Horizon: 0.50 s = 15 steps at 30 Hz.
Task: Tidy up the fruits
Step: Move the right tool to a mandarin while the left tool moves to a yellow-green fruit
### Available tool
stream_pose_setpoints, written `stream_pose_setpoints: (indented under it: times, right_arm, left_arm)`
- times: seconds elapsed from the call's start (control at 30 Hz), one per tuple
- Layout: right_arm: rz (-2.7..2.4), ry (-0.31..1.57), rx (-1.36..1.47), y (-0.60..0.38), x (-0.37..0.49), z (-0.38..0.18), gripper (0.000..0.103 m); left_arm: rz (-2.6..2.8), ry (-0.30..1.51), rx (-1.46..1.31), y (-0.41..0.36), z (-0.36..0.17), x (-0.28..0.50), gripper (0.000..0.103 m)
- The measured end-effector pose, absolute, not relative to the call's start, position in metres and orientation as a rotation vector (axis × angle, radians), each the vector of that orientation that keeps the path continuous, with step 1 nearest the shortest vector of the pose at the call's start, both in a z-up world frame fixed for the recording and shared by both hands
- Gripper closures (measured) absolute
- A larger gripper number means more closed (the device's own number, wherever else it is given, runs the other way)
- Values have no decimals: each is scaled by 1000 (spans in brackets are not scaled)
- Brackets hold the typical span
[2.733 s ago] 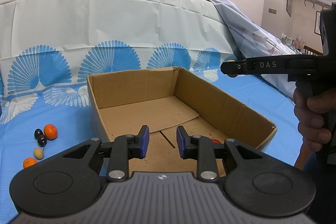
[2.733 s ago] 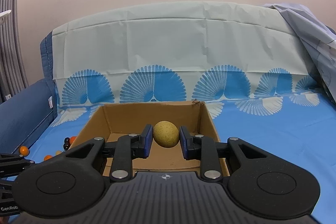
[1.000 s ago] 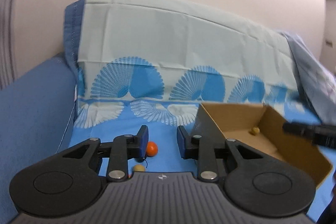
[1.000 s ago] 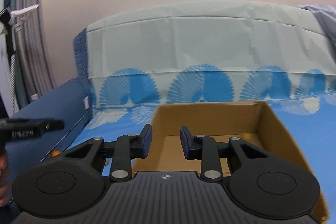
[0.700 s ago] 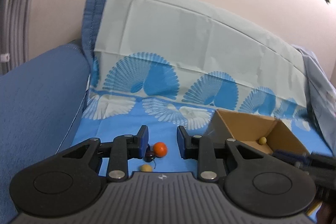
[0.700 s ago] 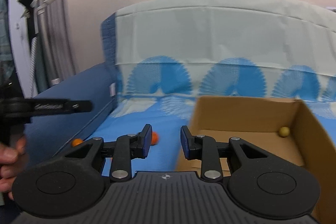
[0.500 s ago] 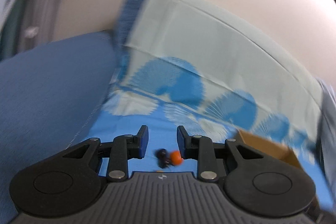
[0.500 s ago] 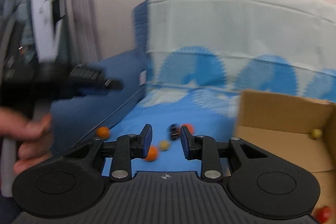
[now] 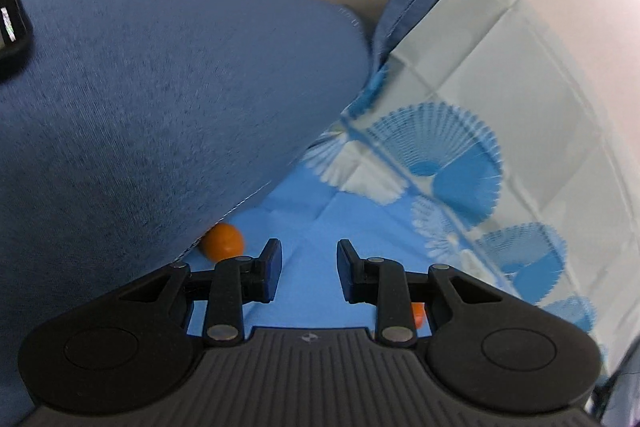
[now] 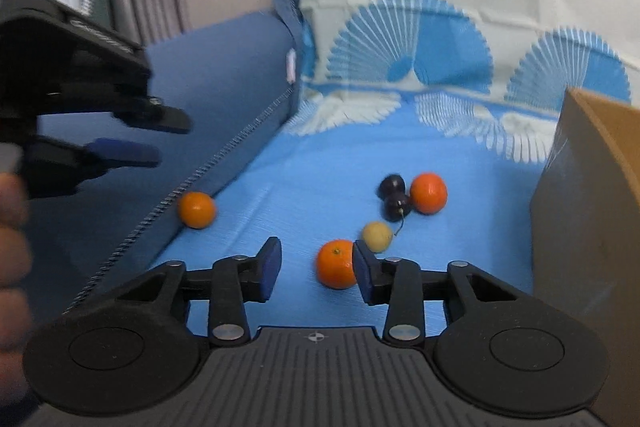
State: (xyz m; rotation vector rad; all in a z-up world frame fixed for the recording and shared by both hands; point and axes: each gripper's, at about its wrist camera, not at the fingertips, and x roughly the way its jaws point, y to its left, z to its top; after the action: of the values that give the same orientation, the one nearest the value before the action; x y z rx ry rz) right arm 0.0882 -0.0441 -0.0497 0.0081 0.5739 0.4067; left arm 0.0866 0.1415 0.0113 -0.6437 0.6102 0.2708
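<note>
from where i sit, my right gripper (image 10: 314, 269) is nearest, its 2 blue pads spread; the jaws have just been opening and grip nothing, though 1 glossy round orange (image 10: 336, 263) lies on the sheet beyond them, against the inner edge of the right-hand pad in the picture. my left gripper (image 9: 308, 269) has its 2 ridged blue pads standing apart too, with only bare cloth between them.

counting the loose fruit in the right wrist view i get 6: 3 oranges, 1 small matte yellowish fruit (image 10: 377, 236) just past the nearest orange, and 2 dark shiny plums (image 10: 394, 195) touching each other, 1 with a thin stem. the second orange (image 10: 428, 193) sits against the plums on their right; the third orange (image 10: 197, 209) lies apart to the left, tucked against the stitched seam of the blue cushion (image 10: 224, 75). the cushion is rounded, with a woven, slightly fuzzy surface.

all of it rests on 1 smooth blue sheet (image 10: 320, 179) with crease lines and white and blue fan prints. at the right edge stands 1 cardboard box (image 10: 592, 195), plain brown, flat-walled; its inside is out of sight.

in the left wrist view i see the same cushion-side orange (image 9: 222, 241) and a sliver of another behind the right finger. farthest back, the sheet climbs a pale, fold-marked backrest.
</note>
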Motion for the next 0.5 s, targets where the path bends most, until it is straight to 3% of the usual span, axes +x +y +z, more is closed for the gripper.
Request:
stream_pose_setpoints:
  times: [0.3,0.4,0.5]
  right_arm:
    - [342,684,67,-37,130,-87,54]
    - [350,686,76,-36,132,-92,64]
    - [333,660,74,-37,127,-95,65]
  left_arm:
    - [304,742,-586,138,-16,117,69]
    - [267,756,-542,131,-19,124,68]
    - [227,765,-519,123,-22,130,68]
